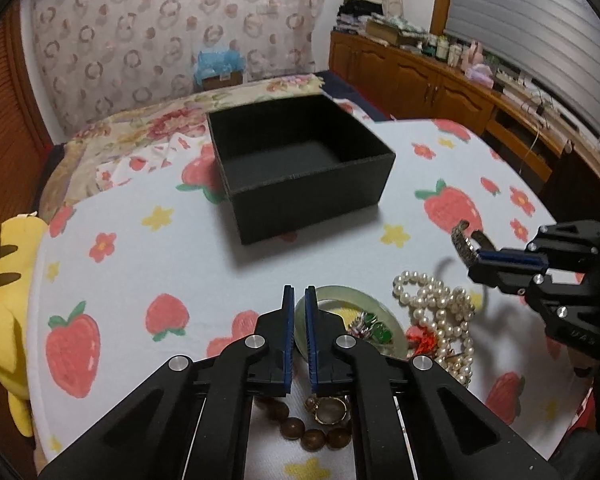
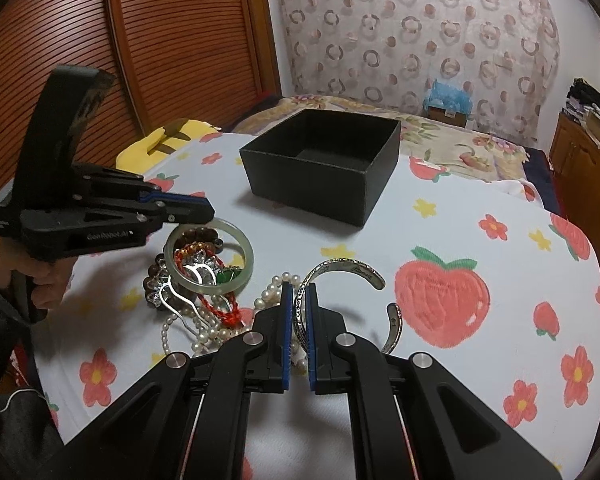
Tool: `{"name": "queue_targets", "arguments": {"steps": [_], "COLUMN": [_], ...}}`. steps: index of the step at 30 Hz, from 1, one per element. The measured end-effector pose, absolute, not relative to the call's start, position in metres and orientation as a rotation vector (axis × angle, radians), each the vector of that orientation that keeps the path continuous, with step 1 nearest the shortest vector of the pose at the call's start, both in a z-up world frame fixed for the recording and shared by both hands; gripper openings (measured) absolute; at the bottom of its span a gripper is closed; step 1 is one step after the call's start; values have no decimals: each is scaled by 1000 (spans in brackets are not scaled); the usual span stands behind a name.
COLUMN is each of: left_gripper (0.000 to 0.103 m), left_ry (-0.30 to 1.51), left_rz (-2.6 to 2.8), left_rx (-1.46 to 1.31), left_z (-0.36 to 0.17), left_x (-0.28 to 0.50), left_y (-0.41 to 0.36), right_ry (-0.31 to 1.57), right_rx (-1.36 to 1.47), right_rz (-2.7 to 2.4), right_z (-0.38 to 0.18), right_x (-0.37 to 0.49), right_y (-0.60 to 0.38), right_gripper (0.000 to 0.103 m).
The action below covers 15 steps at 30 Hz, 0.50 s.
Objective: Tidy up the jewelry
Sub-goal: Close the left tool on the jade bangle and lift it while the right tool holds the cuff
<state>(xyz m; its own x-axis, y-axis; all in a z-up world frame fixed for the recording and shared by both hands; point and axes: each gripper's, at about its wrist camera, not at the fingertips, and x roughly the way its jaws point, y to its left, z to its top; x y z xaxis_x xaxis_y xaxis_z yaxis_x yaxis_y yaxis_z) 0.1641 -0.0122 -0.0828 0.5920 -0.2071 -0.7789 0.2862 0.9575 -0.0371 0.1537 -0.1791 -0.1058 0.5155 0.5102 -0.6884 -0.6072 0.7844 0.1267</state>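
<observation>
An open black box (image 1: 300,168) stands empty on the strawberry-print cloth; it also shows in the right wrist view (image 2: 320,168). My right gripper (image 2: 299,292) is shut on a silver cuff bracelet (image 2: 342,268) and holds it above the cloth; from the left wrist view the gripper (image 1: 478,258) holds the cuff (image 1: 462,242) in the air at right. My left gripper (image 1: 299,294) is nearly shut and empty, above a pale jade bangle (image 1: 340,300). In the right wrist view it (image 2: 210,210) hovers over the bangle (image 2: 210,258) and the jewelry pile.
A pearl necklace (image 1: 436,304), a wooden bead bracelet (image 1: 308,432), a ring (image 1: 330,410), a red cord (image 2: 224,308) and a silver hairpin (image 2: 172,292) lie heaped near the front. A yellow plush toy (image 1: 0,300) sits at the table's left edge. A bed lies behind.
</observation>
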Motion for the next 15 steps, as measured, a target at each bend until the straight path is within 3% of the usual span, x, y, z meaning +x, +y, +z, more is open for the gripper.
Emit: {"name": "queue_targets", "arguments": {"steps": [10,15], "left_gripper": [0,0], "left_ry": [792,825], "left_rz": [-297,-316], "left_rx": [51,60], "left_z": [-55,-56], "left_x": [168,174], "left_y": [-4,-3], "right_ry": [757,757], "right_rx": [-168,-168], "right_rz": [684,682], "right_z": [-93,-92], "right_x": [169,176], "right_y": [-169,-165], "right_gripper": [7,7]}}
